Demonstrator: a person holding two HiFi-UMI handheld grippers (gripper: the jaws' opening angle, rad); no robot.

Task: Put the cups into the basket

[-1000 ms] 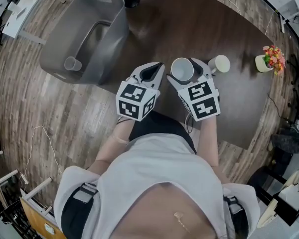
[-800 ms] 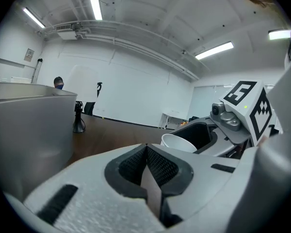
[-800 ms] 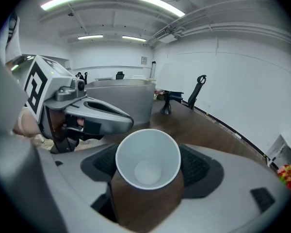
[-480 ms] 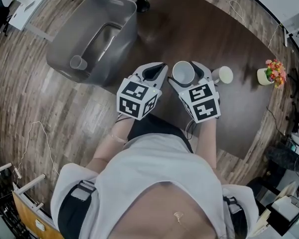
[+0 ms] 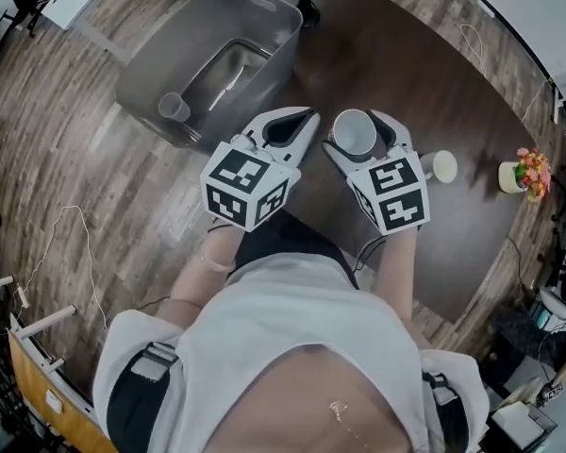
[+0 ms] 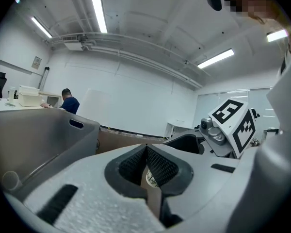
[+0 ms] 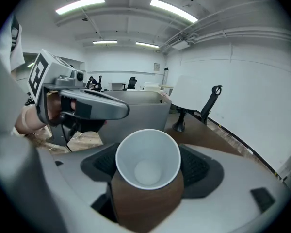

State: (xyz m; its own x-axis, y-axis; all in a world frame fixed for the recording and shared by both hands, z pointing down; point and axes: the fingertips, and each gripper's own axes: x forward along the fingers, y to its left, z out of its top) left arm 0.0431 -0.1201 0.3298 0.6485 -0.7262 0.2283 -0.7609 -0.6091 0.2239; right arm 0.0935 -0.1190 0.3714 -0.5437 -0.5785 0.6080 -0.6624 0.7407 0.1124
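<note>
Transport step: your right gripper point(image 5: 360, 126) is clamping a cup point(image 7: 147, 159) upright at centre frame. Your left gripper point(image 5: 298, 121) is hovering just beside it, jaws pressed together on nothing. Basket point(image 5: 156, 59) is sitting at upper left, with a second cup point(image 5: 174, 108) inside. Next move, by judgement: you are carrying the load up and left, clearing the near wall, then releasing over the basket floor. A third cup point(image 5: 443, 166) is waiting at right on the table point(image 5: 434, 74).

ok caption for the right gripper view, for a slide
Right claw gripping a brown paper cup, grey basket ahead
</note>
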